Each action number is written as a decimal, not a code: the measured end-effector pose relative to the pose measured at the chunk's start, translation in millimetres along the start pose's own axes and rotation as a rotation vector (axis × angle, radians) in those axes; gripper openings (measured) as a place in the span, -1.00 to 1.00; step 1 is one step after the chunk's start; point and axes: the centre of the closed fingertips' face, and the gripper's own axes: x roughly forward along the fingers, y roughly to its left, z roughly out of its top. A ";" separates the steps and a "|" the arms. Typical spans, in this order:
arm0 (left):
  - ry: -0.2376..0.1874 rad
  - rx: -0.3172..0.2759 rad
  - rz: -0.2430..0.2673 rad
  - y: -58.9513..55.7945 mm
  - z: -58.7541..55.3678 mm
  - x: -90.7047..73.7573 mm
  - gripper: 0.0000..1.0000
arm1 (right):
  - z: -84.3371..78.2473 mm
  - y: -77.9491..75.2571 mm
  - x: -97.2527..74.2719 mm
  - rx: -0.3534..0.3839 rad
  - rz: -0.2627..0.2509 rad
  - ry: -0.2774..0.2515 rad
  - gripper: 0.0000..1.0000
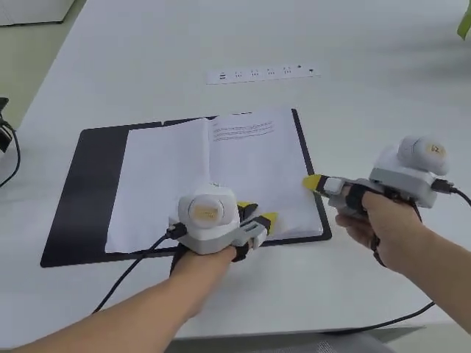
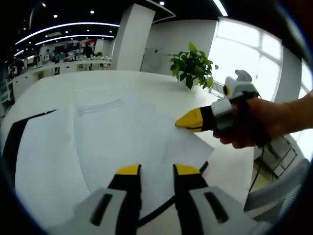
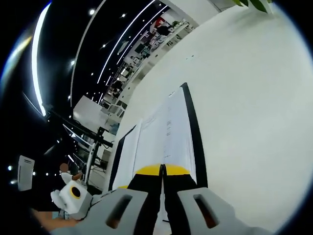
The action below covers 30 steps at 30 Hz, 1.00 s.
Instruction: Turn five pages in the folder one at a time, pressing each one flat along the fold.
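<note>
A black folder (image 1: 88, 191) lies open on the white table, with white pages on both sides of the fold. The right-hand page (image 1: 257, 169) carries a few printed lines at its top. My right gripper (image 1: 310, 181) is at that page's outer edge with its yellow jaws pressed together (image 3: 162, 169); the sheet's edge looks pinched and slightly kinked there (image 2: 188, 120). My left gripper (image 1: 257, 215) hovers over the bottom edge of the right-hand page near the fold. Its jaws stand a little apart (image 2: 157, 170) with nothing between them.
A white power strip (image 1: 261, 73) lies on the table beyond the folder. A potted plant (image 2: 193, 66) stands farther off on the table. Cables trail from both grippers toward the table's near edge.
</note>
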 end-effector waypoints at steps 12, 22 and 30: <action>-0.053 0.006 0.039 27.0 18.8 -60.3 -0.40 | 4.7 46.3 -7.6 -0.020 0.026 -0.053 -1.00; -0.065 0.042 0.094 64.5 20.0 -125.1 -0.32 | -0.1 104.7 -5.4 0.000 0.093 -0.066 -1.00; -0.079 0.043 0.151 98.6 16.6 -165.4 -0.29 | -6.7 130.4 17.4 0.048 0.086 -0.053 -1.00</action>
